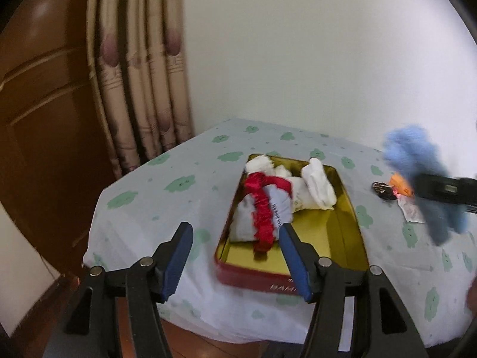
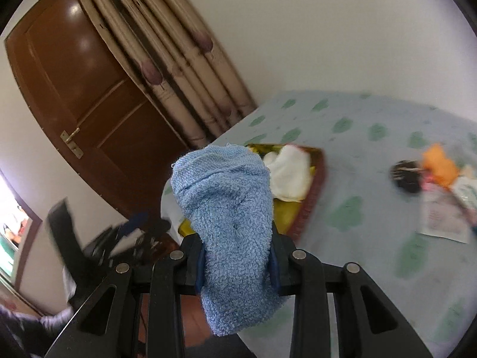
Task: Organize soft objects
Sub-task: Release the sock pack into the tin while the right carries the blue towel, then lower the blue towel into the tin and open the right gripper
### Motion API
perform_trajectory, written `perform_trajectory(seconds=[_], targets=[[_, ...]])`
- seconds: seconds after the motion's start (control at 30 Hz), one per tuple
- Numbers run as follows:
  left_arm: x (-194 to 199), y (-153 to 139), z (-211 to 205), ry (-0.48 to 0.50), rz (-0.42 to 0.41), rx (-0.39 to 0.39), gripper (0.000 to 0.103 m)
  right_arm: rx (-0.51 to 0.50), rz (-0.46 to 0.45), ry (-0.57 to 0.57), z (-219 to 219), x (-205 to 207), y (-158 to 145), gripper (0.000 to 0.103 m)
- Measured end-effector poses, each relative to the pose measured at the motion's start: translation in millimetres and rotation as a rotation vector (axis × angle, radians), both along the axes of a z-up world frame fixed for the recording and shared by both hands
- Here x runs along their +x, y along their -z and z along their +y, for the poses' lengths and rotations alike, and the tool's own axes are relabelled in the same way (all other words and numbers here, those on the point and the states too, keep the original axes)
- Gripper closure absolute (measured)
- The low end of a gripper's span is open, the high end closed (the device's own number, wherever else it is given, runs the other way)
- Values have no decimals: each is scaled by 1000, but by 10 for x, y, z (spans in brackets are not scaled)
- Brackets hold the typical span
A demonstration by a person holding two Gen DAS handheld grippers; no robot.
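A red tin box with a gold inside stands on the table. It holds a grey cloth wrapped in a red scrunchie and white socks. My left gripper is open and empty, just in front of the box's near left corner. My right gripper is shut on a blue terry cloth and holds it in the air to the right of the box; the cloth also shows in the left wrist view. The box shows behind the cloth in the right wrist view.
The table has a pale cloth with green cloud prints. An orange item, a dark round object and paper packets lie right of the box. A brown door and beige curtain stand behind the table.
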State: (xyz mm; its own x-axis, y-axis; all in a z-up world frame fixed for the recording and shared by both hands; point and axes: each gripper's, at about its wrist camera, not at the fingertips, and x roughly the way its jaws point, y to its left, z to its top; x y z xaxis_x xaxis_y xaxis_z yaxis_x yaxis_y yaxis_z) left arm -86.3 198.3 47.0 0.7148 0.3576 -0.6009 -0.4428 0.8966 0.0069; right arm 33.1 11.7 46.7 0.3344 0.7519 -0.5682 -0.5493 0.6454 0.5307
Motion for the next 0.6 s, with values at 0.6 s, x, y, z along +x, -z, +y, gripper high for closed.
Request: perform_trajectory(seconds=[0.6], targets=[[-23,8,138,-18,-12,-12,39,-196,117,69,927,502,757,69]])
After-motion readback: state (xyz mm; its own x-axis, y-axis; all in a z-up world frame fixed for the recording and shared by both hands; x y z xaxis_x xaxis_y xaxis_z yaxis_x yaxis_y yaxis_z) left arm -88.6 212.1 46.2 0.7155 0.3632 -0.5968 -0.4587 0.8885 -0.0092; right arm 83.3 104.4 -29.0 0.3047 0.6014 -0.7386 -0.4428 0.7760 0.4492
